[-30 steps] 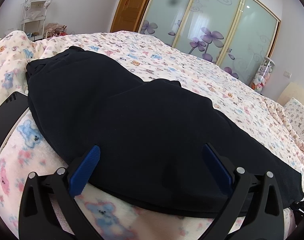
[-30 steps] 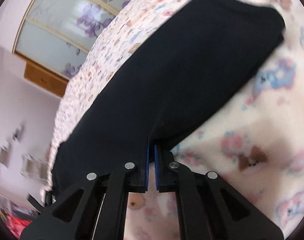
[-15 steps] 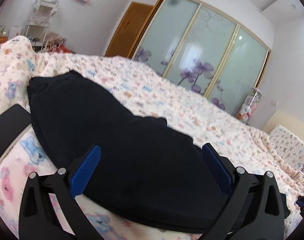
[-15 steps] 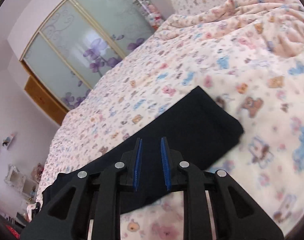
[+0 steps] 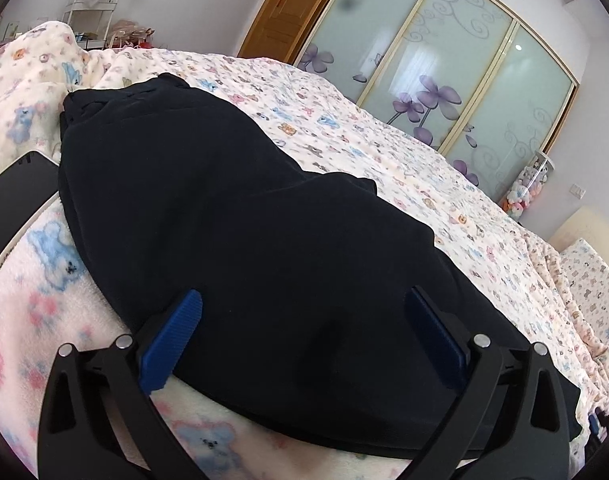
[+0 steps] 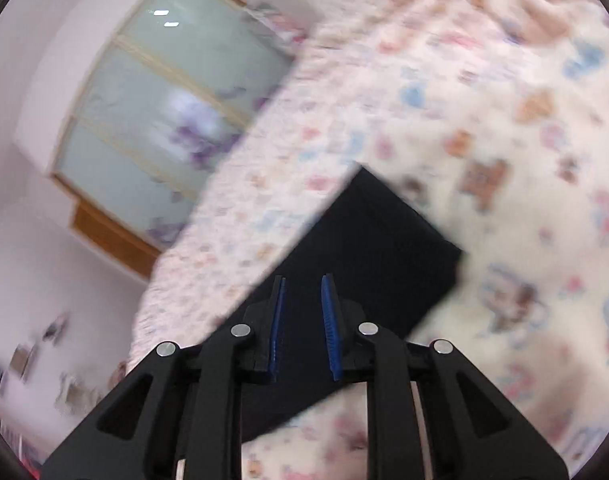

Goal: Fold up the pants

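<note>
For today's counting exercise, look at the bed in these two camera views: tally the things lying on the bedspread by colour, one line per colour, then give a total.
Black: 2, the folded pants and a flat black slab, perhaps a tablet, at the left edge
Other colours: 0
Total: 2, both on the bear-print bedspread

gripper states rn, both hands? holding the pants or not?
Left hand-held gripper: wide open, holding nothing; black pants lie on the bedspread beyond it.
Right hand-held gripper: slightly open after opening, nothing gripped, clear of the pants.
</note>
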`<action>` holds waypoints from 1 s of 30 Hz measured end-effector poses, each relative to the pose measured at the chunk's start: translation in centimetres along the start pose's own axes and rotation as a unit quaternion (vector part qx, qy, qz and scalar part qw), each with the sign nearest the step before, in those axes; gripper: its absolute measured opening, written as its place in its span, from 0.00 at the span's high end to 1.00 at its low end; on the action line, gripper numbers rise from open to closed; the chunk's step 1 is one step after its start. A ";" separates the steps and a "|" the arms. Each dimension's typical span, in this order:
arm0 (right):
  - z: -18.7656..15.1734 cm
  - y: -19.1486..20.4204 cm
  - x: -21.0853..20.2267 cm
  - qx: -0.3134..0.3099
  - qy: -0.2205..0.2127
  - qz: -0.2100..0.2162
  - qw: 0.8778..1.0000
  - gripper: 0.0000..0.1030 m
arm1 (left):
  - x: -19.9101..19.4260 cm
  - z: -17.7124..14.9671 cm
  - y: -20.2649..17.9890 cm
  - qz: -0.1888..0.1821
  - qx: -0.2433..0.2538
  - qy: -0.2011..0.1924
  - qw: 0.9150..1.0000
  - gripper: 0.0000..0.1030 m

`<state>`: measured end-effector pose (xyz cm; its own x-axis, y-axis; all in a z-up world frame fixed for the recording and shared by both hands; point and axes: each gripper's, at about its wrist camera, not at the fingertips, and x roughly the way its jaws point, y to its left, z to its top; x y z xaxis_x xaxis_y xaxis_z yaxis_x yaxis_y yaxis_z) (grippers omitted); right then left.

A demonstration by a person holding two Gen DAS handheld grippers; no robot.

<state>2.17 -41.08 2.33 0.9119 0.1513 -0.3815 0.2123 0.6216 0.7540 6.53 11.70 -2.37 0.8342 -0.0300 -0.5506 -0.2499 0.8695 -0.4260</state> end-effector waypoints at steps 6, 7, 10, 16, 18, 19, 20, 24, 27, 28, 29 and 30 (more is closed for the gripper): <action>-3.4 1.2 7.7 -0.073 0.155 -0.081 0.982 0.55 | -0.1 0.0 0.2 -0.003 -0.003 -0.001 1.000 0.02; -3.0 1.5 7.3 -0.064 0.145 -0.080 0.984 0.55 | -0.1 0.0 0.3 -0.005 -0.003 -0.001 1.000 0.02; -0.4 1.0 2.9 -0.006 0.021 -0.047 0.999 0.55 | -0.2 0.0 0.6 -0.014 -0.008 -0.002 1.000 0.02; 1.3 -4.5 -2.0 0.113 -0.060 -0.103 0.986 0.55 | -0.1 0.0 0.6 -0.017 -0.009 0.000 1.000 0.02; 1.0 -5.5 -1.7 0.129 -0.043 -0.104 0.985 0.55 | -0.1 0.0 0.5 -0.016 -0.008 -0.001 1.000 0.02; 0.9 -5.7 -1.8 0.124 -0.035 -0.105 0.986 0.55 | -0.1 0.0 0.5 -0.014 -0.007 0.000 1.000 0.02; 0.9 -5.5 -1.5 0.117 -0.027 -0.106 0.987 0.55 | 0.0 0.0 0.4 -0.012 -0.005 0.000 1.000 0.02; 0.7 -5.5 -0.9 0.104 0.016 -0.136 0.985 0.55 | 0.0 -0.2 0.3 -0.010 -0.002 0.000 1.000 0.02; 0.6 -5.5 -0.6 0.116 0.016 -0.166 0.979 0.61 | -0.1 -0.2 0.4 -0.012 -0.004 0.000 1.000 0.02; 0.3 -5.8 -0.9 0.125 0.011 -0.164 0.978 0.61 | -0.1 -0.2 0.4 -0.011 -0.003 0.000 1.000 0.02; 0.6 -6.5 -0.7 0.136 0.004 -0.159 0.978 0.61 | -0.1 -0.2 0.4 -0.011 -0.003 0.000 1.000 0.02; 0.7 -6.8 -0.8 0.149 -0.006 -0.151 0.977 0.61 | -0.1 -0.2 0.4 -0.011 -0.003 0.000 1.000 0.02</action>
<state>0.21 -45.95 -2.12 0.7957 -0.0136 -0.6056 0.5630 0.3852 0.7311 6.25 11.92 -2.64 0.8395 -0.0487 -0.5411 -0.2348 0.8657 -0.4422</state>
